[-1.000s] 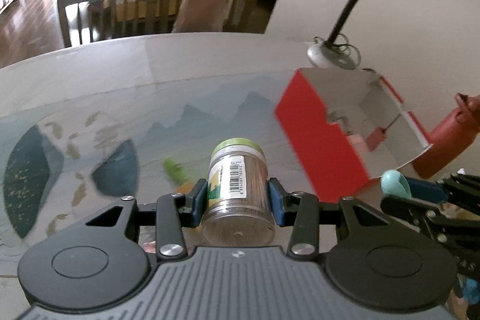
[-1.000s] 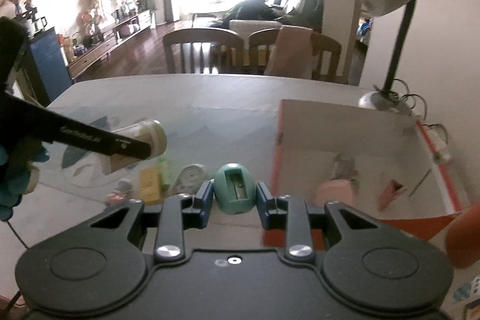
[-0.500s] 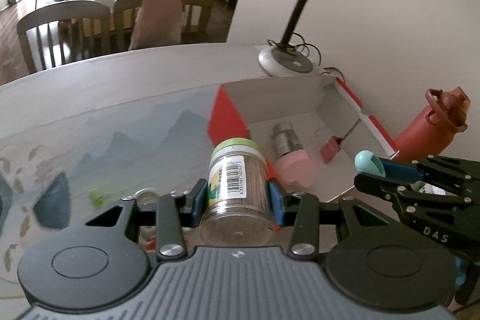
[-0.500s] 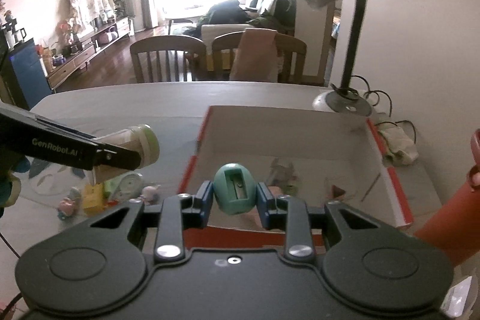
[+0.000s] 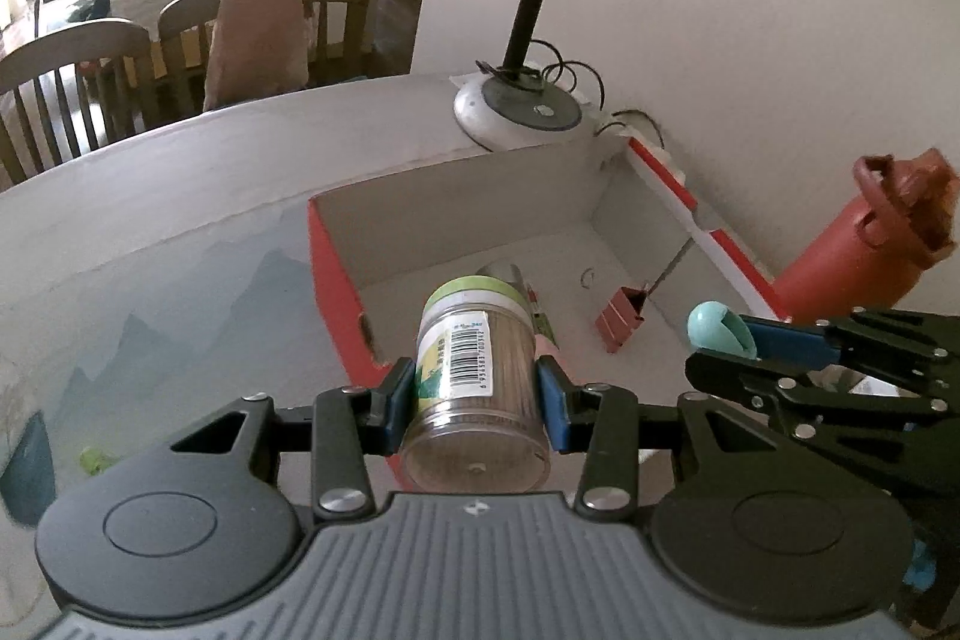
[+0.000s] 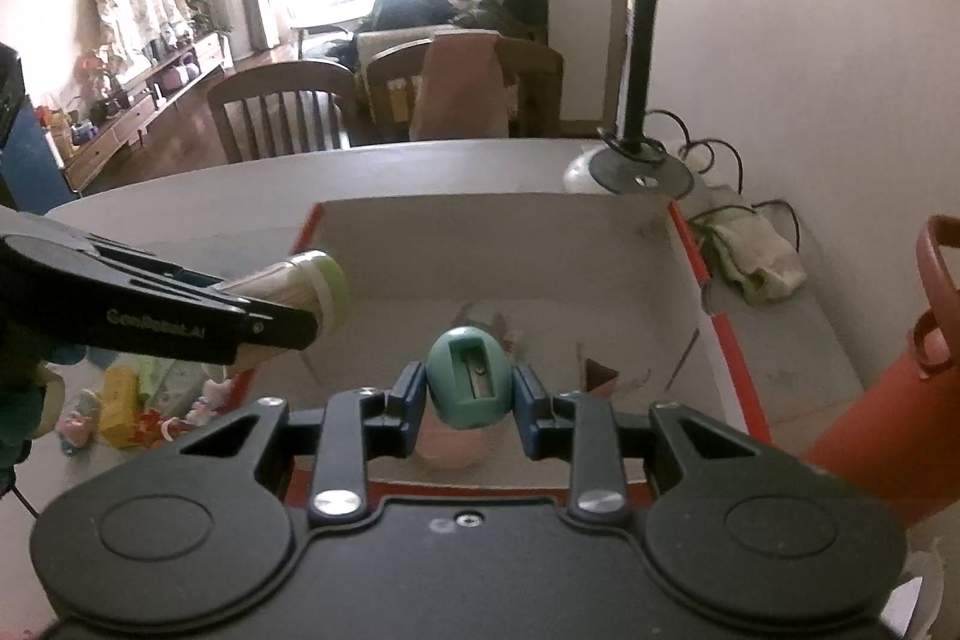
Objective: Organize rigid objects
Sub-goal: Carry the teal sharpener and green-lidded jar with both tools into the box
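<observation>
The left gripper (image 5: 476,391) is clamped on a clear jar (image 5: 474,376) with a green lid and a barcode label, held in the air above the near left corner of the red-sided box (image 5: 336,292). The right gripper (image 6: 469,397) is clamped on a teal egg-shaped pencil sharpener (image 6: 469,379), blade slot facing the camera, over the box's near edge. Inside the box lie a small red clip (image 5: 621,319) and a pink object — partly hidden. A desk lamp (image 5: 519,115) stands on the table (image 5: 180,196) behind the box, and a red bottle (image 5: 852,244) just beside its right wall. Small toys (image 6: 120,400) sit on the table left of the box.
</observation>
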Demonstrator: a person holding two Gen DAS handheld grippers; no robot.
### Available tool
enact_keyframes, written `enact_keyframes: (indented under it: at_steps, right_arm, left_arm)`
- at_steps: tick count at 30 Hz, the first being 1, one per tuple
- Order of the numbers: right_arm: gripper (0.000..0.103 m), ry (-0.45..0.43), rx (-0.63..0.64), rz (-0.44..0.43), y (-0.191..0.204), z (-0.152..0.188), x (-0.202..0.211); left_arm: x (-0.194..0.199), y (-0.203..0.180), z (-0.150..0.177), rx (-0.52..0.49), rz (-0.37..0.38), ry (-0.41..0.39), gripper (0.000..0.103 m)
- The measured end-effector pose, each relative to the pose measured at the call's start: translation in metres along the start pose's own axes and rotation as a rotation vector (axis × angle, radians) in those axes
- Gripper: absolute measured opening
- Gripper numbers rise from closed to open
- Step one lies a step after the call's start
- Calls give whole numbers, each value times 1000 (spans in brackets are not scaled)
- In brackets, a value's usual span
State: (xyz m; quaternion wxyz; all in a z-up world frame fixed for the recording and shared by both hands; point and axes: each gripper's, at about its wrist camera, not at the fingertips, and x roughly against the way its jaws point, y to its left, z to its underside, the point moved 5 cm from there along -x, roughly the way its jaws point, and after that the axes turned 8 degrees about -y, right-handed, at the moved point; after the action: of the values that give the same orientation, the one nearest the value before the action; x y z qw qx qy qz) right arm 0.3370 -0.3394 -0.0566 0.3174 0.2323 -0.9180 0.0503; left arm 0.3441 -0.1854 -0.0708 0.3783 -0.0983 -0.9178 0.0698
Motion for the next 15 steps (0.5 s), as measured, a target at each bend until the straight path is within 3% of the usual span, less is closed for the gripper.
enact_keyframes:
  at_steps: [15]
  right_arm:
    - [30,119,27,26,-30,11,-63]
  left_arm:
    - [-89,-13,-16,-97,-105,83,42]
